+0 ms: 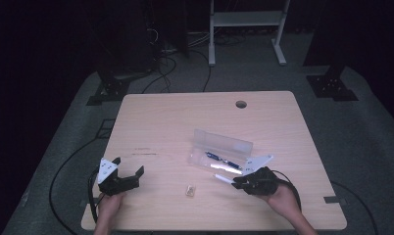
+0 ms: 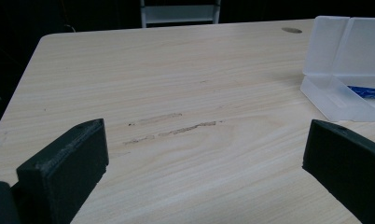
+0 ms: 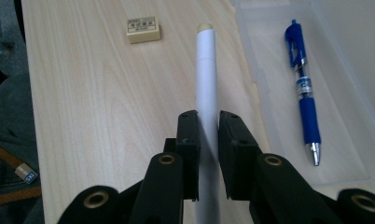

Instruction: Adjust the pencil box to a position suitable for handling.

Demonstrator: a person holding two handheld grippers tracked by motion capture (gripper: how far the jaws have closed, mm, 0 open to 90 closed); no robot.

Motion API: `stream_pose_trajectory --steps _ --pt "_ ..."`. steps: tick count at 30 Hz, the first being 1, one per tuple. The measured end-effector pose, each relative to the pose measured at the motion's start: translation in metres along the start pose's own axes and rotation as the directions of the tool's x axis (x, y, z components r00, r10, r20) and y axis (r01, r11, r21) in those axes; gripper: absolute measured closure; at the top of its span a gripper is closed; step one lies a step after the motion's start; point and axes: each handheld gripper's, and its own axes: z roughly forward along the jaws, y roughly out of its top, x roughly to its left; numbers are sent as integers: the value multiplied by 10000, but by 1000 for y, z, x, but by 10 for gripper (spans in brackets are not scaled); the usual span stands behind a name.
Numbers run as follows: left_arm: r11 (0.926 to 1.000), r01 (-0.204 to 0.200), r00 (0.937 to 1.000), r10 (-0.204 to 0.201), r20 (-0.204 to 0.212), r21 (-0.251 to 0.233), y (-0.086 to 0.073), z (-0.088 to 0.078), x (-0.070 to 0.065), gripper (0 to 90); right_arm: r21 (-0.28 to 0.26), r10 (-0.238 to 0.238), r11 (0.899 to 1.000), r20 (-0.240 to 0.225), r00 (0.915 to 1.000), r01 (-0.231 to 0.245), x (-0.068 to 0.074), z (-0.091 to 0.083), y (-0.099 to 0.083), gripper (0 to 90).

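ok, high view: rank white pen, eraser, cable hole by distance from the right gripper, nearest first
1. White pen: clamped in the right gripper, sticking out to its left.
2. Eraser: farther left, on the table's near part.
3. Cable hole: by the far edge, beyond the open clear case.

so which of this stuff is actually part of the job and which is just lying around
In the job, judging by the grip:
- white pen, clamped in the right gripper
- clear plastic case, lid open
- blue pen lying in the case

Lying about for now:
- eraser on the table, possibly next
- left gripper, open and idle
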Motion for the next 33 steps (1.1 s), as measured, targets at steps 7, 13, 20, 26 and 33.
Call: stream_pose_trajectory --steps 7,13,20,26,33 --pt "10000 -5 10000 5 4 9 0 0 0 0 -81 -105 9999 143 9998 106 -8 -3 12 783" --pt "10000 11 10000 -11 15 3 0 0 0 0 32 -302 9995 279 9992 301 -15 0 23 783" --pt "10000 43 10000 -43 25 -1 0 0 0 0 181 -303 9994 341 9990 297 -21 5 29 783" --pt "10000 21 10000 -21 21 4 0 0 0 0 180 -278 9995 372 9989 271 -26 5 33 783" --pt "10000 17 10000 -17 26 2 0 0 0 0 172 -335 9993 367 9988 329 -29 6 38 783"
